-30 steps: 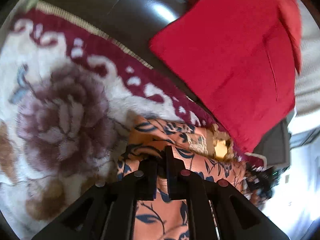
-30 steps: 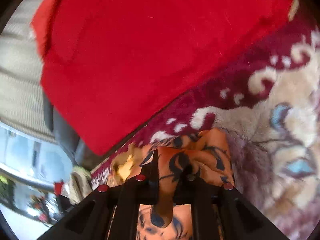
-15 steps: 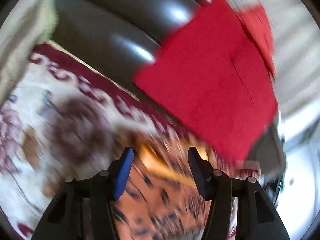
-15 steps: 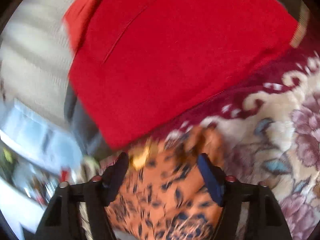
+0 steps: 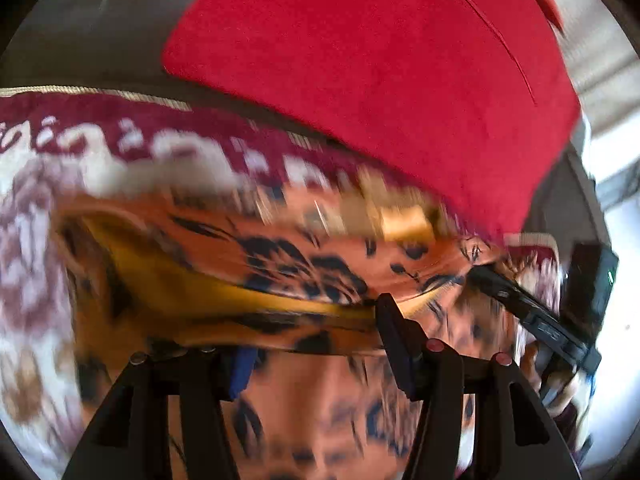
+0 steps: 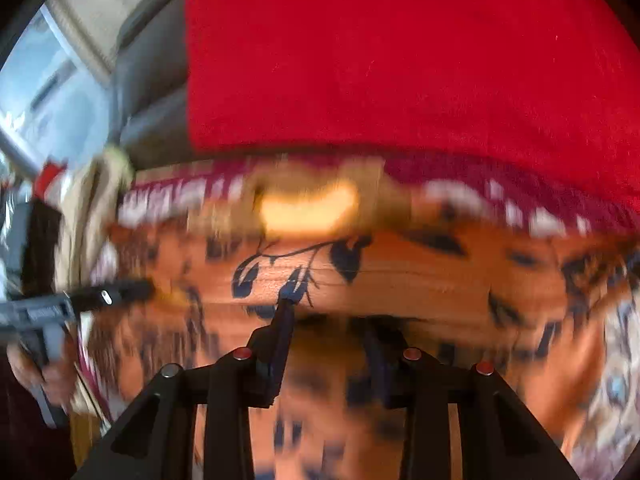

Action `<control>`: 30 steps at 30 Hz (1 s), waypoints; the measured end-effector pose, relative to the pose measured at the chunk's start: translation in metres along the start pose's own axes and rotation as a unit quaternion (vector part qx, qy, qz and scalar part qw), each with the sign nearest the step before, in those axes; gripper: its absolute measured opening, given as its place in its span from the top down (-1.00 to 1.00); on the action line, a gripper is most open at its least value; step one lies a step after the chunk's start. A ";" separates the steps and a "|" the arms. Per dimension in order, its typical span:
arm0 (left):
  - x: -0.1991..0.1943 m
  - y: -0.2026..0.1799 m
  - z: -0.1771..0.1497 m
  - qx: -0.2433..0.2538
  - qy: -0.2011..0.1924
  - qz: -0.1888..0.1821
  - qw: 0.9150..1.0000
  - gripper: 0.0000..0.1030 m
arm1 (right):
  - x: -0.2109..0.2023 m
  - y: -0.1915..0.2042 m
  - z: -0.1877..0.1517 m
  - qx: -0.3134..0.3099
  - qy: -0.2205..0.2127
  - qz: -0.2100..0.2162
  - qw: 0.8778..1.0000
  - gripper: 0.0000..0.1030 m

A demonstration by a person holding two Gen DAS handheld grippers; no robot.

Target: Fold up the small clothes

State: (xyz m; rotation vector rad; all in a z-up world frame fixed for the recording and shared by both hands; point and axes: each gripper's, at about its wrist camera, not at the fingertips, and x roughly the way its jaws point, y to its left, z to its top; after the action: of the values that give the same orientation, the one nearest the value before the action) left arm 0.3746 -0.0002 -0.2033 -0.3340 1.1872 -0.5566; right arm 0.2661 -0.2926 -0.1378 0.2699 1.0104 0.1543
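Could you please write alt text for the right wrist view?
The right gripper, fingers apart, hovers over a blurred orange garment on a floral rug. A red cushion fills the top; the left gripper enters at left.

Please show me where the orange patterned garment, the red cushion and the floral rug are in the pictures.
orange patterned garment (image 6: 400, 276), right wrist view, on its flat orange middle.
red cushion (image 5: 380, 60), left wrist view, on the centre of its face.
floral rug (image 5: 224, 136), left wrist view, on its dark red border.

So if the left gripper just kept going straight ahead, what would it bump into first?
Most likely the orange floral garment, which lies right in front of the left gripper. Beyond it come the patterned rug and the red cushion. Blur leaves depth uncertain.
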 end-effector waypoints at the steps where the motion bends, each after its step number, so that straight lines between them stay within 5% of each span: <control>1: -0.007 0.003 0.009 -0.008 -0.024 0.006 1.000 -0.12 | -0.001 -0.004 0.010 0.008 -0.025 0.004 1.000 0.26; 3: -0.026 0.007 0.019 -0.016 -0.063 0.011 0.998 -0.12 | -0.015 -0.017 0.029 0.046 -0.089 0.031 0.994 0.26; 7: -0.065 0.005 0.004 -0.010 -0.110 0.020 0.994 -0.12 | -0.039 -0.034 0.036 0.079 -0.132 0.034 0.987 0.26; 11: -0.068 -0.004 -0.035 0.004 -0.112 0.055 0.992 -0.13 | -0.055 -0.058 0.014 0.096 -0.119 0.011 0.988 0.26; 17: -0.043 0.027 -0.058 -0.046 -0.100 0.187 0.976 -0.13 | -0.048 -0.103 -0.030 0.139 -0.052 -0.034 0.988 0.29; 19: -0.045 0.044 -0.063 -0.072 -0.106 0.186 0.974 -0.13 | -0.047 -0.107 -0.036 0.143 -0.051 -0.045 0.987 0.29; 25: -0.045 0.060 -0.071 -0.097 -0.128 0.173 0.972 -0.16 | -0.048 -0.049 -0.012 0.092 -0.067 -0.017 0.993 0.22; 30: -0.031 0.052 -0.075 -0.073 -0.138 0.197 0.968 -0.26 | -0.004 0.032 0.012 0.023 -0.028 0.035 0.999 0.22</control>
State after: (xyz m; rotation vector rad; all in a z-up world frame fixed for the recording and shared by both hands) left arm 0.3086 0.0635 -0.2327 -0.2806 0.9893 -0.0723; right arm 0.2740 -0.2645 -0.1192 0.3506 0.9501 0.1860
